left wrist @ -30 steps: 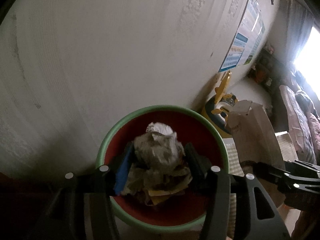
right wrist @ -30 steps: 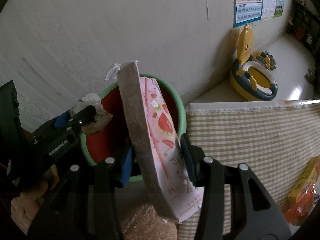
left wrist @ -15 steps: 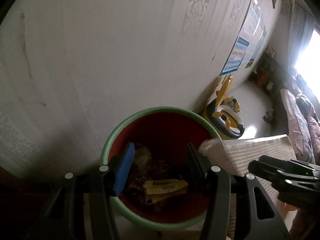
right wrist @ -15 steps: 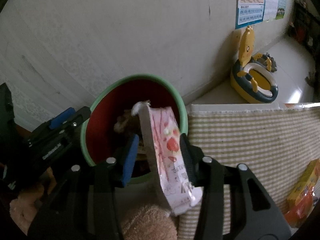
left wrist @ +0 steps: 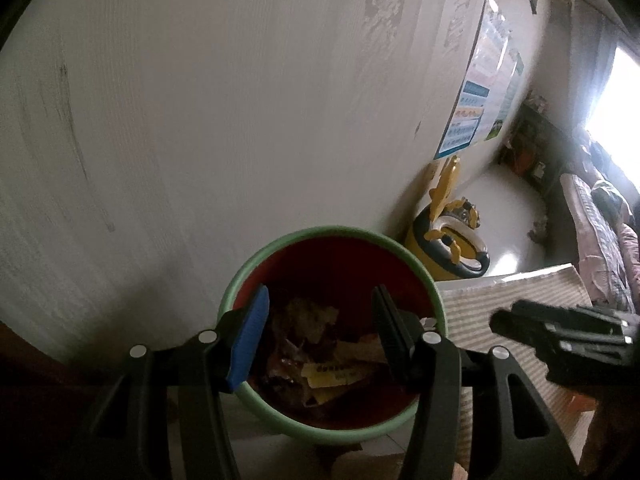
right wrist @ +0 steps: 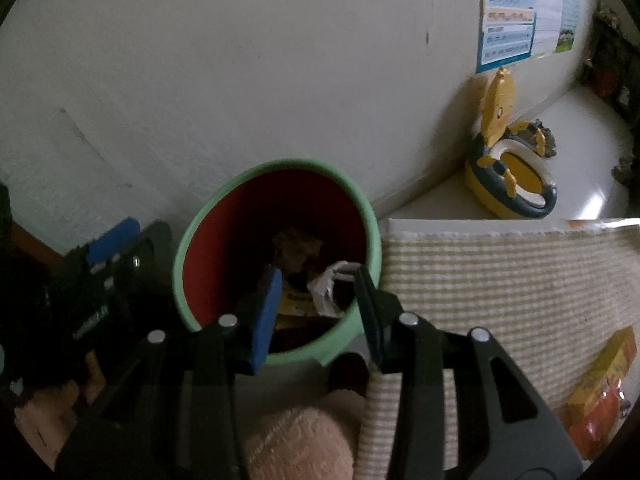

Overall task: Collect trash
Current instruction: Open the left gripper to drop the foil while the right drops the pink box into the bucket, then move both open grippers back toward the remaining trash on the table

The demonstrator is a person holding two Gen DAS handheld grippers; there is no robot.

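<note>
Two tools over one bin, both with jaws spread and nothing between them.

Item 1: bin [left wrist: 332,364], green rim, red inside, standing against the pale wall at lower centre of both views. Placed tight to the wall and just beside the table edge, probably so rubbish can be dropped straight off the table.

Item 2: trash in the bin. Crumpled brownish paper [left wrist: 310,318] on top of the heap; a yellow printed wrapper [left wrist: 334,374] below it; a white crushed carton [right wrist: 330,286] leaning at the right inner wall. All lies loose inside the bin, touching no tool.

Item 3: left tool [left wrist: 320,344], jaws apart, empty, hanging above the bin mouth and looking down into it. In the right wrist view it shows at left of frame, beside the rim.

Item 4: right tool [right wrist: 318,312], jaws apart, empty, over the near rim of the bin, the carton seen through the gap but lower down, not gripped.

Item 5: table with checked cloth [right wrist: 500,280], right of frame, touching or just beside the bin. A yellow and orange packet [right wrist: 600,384] lies at its lower right, well apart from the bin; judged the likely next piece to collect.

Item 6: yellow child's potty [right wrist: 512,184] on the floor by the wall, upper right. Not part of the job.
</note>
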